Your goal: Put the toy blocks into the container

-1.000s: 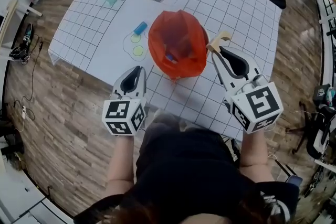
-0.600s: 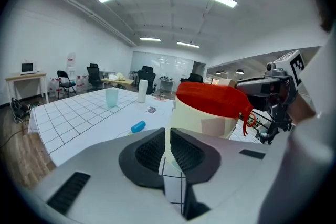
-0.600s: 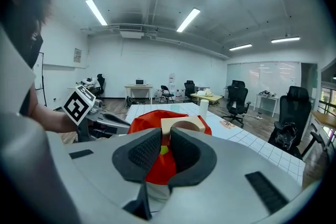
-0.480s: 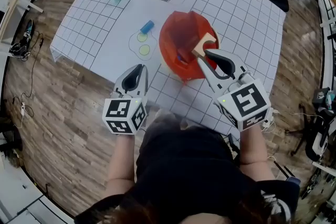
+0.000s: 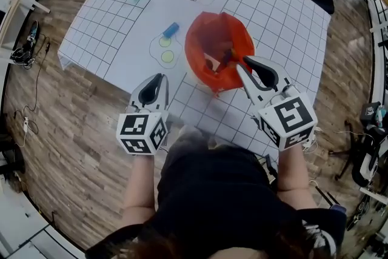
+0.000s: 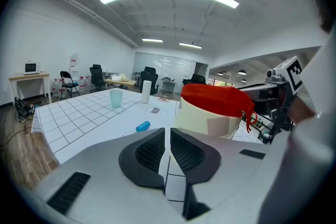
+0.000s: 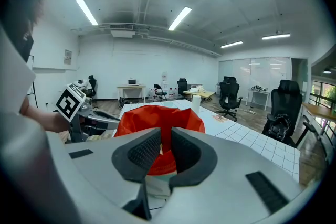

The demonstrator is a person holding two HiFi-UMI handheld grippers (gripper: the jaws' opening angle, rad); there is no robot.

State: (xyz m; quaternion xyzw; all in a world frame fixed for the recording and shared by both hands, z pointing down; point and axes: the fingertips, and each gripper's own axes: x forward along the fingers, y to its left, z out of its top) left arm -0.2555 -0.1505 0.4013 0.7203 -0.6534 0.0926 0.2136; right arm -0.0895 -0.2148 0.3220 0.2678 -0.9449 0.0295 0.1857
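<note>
The tan block my right gripper (image 5: 242, 62) carried has left its jaws, which have just been opening and now stand a little apart, empty, at the rim of the red-lined container (image 5: 200, 39) (its contents are too dim to sort). My left gripper (image 5: 159, 77) is closed on nothing. A blue block (image 5: 171, 29) lies on the table (image 5: 279, 15) near the container.

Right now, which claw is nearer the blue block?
Left. The left claw sits just short of the blue block; the right claw, jaws just opening with nothing between, is beyond the red-lined bucket.
</note>
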